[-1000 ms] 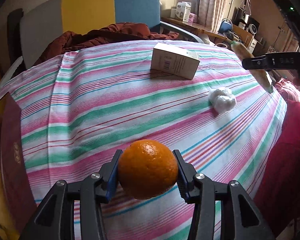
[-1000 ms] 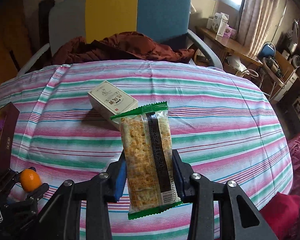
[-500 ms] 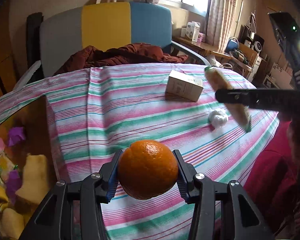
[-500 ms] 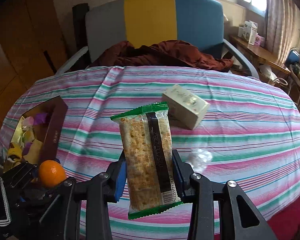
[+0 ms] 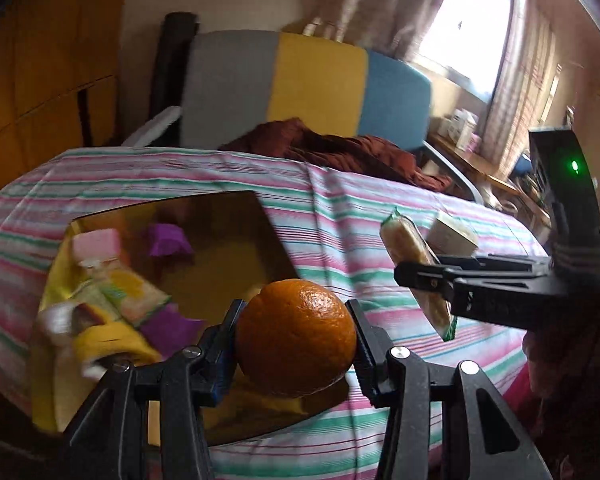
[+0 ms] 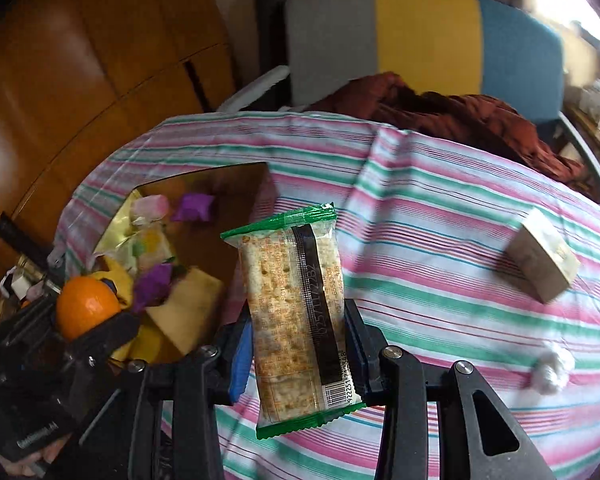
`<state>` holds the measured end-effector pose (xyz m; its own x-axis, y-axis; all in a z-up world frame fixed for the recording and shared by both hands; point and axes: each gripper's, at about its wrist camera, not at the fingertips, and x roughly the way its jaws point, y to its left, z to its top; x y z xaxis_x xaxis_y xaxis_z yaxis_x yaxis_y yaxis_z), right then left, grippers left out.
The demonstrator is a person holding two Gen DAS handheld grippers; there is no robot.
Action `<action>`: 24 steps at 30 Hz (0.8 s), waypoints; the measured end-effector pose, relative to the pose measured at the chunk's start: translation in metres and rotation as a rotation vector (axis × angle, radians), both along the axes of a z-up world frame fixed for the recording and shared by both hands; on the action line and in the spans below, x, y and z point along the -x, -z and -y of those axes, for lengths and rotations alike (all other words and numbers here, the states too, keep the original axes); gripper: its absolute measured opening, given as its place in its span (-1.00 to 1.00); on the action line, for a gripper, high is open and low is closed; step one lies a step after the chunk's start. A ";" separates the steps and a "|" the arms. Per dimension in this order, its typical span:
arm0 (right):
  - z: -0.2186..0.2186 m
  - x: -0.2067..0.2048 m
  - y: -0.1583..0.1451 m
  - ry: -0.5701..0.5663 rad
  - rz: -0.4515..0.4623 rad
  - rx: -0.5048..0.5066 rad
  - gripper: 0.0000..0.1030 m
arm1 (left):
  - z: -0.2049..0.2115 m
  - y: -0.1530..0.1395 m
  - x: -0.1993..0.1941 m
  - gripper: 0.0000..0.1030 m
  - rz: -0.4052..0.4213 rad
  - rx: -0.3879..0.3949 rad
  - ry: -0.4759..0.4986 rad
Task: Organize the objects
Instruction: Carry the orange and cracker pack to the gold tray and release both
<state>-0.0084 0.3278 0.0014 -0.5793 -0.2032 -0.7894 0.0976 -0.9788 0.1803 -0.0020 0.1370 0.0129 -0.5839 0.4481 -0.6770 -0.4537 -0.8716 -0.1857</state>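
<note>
My left gripper (image 5: 296, 336) is shut on an orange (image 5: 296, 338), held over the near edge of a brown open box (image 5: 224, 224). That box holds several wrapped snacks in yellow, pink and purple. In the right wrist view the same orange (image 6: 85, 308) shows at the lower left, above the box (image 6: 208, 248). My right gripper (image 6: 298, 344) is shut on a cracker packet (image 6: 296, 312) with green ends, held upright just right of the box. The left wrist view shows that packet (image 5: 416, 268) from the side.
A striped cloth covers the table (image 6: 440, 240). A small beige carton (image 6: 540, 256) lies at the right and a white crumpled wad (image 6: 550, 370) nearer the front right. Behind the table stands a grey, yellow and blue chair (image 6: 424, 32) with a dark red garment (image 6: 452, 116).
Both grippers have swung left, still holding the orange and the cracker packet. The box of snacks has come into full view under the orange.
</note>
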 end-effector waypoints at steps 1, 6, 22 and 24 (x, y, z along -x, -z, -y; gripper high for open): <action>0.010 0.003 0.000 -0.020 0.002 0.001 -0.21 | 0.011 0.000 0.002 -0.05 0.002 -0.006 -0.025; 0.053 0.016 0.003 -0.111 0.013 -0.008 -0.21 | 0.057 0.002 0.012 -0.05 0.006 -0.013 -0.143; 0.116 0.060 0.002 -0.220 0.039 -0.020 -0.21 | 0.109 0.006 0.029 -0.05 0.056 -0.126 -0.219; 0.122 0.067 0.002 -0.228 0.042 -0.024 -0.21 | 0.108 0.005 0.039 -0.05 0.062 -0.140 -0.223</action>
